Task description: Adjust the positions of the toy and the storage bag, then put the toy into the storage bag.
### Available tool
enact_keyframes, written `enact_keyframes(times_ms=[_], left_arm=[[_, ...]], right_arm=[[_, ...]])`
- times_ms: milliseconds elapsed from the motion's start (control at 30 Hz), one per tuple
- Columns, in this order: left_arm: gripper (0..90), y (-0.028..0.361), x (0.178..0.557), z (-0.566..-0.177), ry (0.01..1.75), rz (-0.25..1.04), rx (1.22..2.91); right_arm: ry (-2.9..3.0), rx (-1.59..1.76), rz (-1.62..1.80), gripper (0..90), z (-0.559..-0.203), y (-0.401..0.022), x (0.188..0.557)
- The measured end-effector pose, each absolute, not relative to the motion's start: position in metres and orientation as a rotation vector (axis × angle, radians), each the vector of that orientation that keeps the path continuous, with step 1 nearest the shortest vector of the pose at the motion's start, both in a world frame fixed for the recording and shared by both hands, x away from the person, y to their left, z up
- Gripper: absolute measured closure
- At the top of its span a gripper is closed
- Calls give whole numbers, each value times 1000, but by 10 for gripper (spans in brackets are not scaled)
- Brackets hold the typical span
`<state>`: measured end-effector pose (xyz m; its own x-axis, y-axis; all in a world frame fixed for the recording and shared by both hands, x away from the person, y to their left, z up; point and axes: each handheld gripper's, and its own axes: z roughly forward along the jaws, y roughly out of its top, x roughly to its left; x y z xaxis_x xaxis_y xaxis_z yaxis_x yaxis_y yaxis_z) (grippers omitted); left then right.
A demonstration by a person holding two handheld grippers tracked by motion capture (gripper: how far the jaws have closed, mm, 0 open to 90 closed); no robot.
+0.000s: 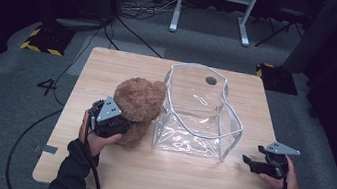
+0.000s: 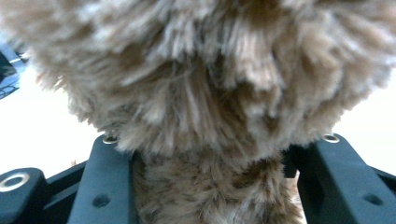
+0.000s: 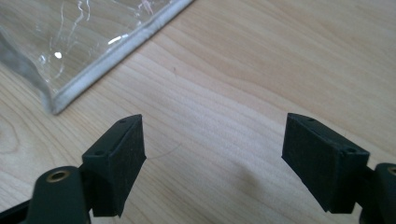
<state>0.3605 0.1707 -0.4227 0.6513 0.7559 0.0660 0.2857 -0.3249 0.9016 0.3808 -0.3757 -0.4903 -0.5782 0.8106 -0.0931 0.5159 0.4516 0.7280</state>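
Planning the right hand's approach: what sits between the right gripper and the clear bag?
Nothing: bare wooden table separates the open right gripper from the clear bag, as the right gripper view shows; the high view agrees.

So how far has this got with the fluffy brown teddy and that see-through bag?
Done: the left gripper is clamped on the fluffy brown teddy bear, which stands on the wooden table beside the clear plastic bag. In hand: the right gripper hangs open over bare wood near the bag. Left, probably: getting the bear into the bag.
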Motion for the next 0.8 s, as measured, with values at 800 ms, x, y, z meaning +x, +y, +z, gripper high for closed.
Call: enact_keyframes(times_ms=[800], left_arm=[[490,179,353,-418,832,624,1834]], right_arm=[[2296,1170,1003,177,-512,-379,379]])
